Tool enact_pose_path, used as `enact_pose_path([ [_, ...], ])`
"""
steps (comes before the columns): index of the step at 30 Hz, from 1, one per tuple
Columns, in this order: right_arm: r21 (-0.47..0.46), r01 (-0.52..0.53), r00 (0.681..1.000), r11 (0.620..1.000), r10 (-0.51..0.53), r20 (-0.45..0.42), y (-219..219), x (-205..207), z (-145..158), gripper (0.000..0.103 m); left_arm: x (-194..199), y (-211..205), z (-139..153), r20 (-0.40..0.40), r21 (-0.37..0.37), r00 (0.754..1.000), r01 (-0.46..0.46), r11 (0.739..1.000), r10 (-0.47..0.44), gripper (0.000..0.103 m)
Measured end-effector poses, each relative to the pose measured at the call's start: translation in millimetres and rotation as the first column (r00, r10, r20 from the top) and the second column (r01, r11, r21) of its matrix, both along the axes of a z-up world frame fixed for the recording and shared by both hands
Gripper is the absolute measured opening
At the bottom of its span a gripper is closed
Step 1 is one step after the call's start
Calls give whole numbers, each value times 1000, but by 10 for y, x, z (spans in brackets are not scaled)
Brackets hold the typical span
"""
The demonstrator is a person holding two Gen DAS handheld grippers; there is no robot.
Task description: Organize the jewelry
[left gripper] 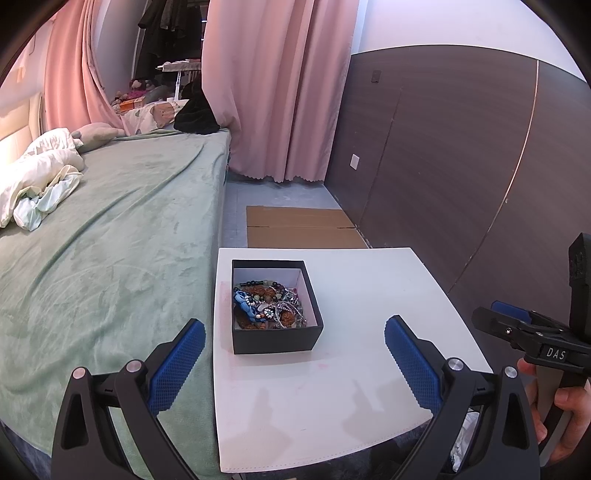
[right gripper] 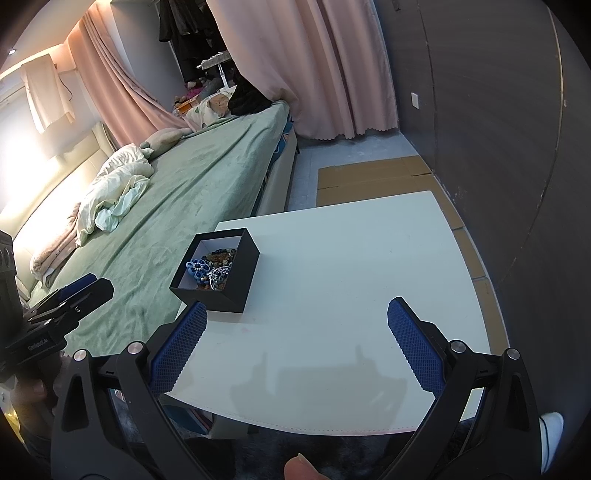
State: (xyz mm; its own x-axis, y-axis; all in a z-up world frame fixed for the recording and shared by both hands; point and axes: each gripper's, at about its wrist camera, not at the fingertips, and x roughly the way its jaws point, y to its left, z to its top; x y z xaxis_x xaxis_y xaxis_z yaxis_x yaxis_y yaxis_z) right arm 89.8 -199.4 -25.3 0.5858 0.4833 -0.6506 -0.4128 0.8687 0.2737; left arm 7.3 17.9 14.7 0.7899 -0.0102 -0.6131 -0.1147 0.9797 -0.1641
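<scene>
place: home bedroom | signs: bed (left gripper: 122, 221), pink curtains (left gripper: 280, 88), hanging clothes (left gripper: 166, 33)

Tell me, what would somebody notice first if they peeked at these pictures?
Probably the black box near the left edge of the white table, heaped with tangled beads and jewelry in blue, brown and silver. Next, the big green bed right beside the table, with a crumpled white blanket on it. Both blue-padded grippers, left and right, hover wide open in front of the box.
</scene>
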Motion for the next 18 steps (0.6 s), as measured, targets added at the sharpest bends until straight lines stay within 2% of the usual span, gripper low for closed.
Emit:
enact_pose_path([
  [18, -7, 0, 1000, 1000, 0, -5, -16, 11, -56, 98, 28, 36, -17, 3, 4, 1000, 6, 1000, -6, 95],
])
